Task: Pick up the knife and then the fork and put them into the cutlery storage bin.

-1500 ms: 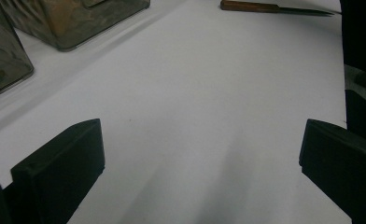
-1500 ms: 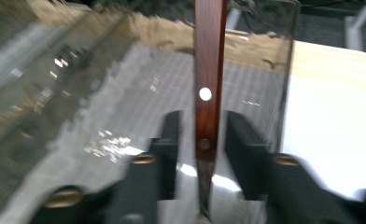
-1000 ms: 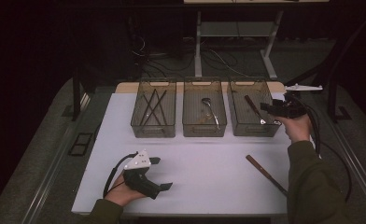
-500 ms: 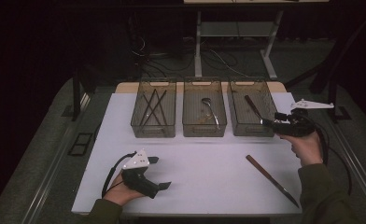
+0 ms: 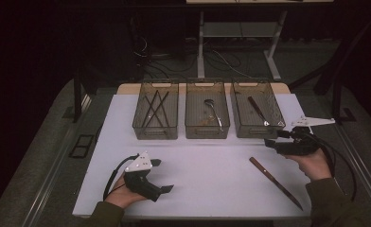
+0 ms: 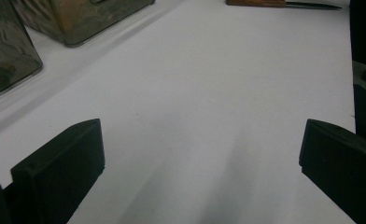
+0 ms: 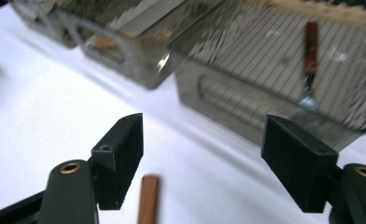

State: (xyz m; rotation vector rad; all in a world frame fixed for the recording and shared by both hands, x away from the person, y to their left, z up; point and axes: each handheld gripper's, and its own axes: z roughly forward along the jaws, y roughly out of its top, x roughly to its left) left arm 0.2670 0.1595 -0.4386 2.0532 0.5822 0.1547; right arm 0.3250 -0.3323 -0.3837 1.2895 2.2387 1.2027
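On the right near part of the white table (image 5: 212, 179), the knife (image 5: 274, 181) lies diagonally, wooden handle far-left, blade near-right, just left of the right gripper (image 5: 271, 142), jaws spread and empty; the left gripper (image 5: 162, 176) rests well apart, spread.

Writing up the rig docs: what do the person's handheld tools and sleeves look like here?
Both are black pistol-shaped handheld units. The left tool carries a light grey three-cornered plate on top and a black cable looping behind it. The right tool has the same plate and a black cable trailing past the wrist. Each ends in two blocky matte-black jaws. Both sleeves are dark olive green.
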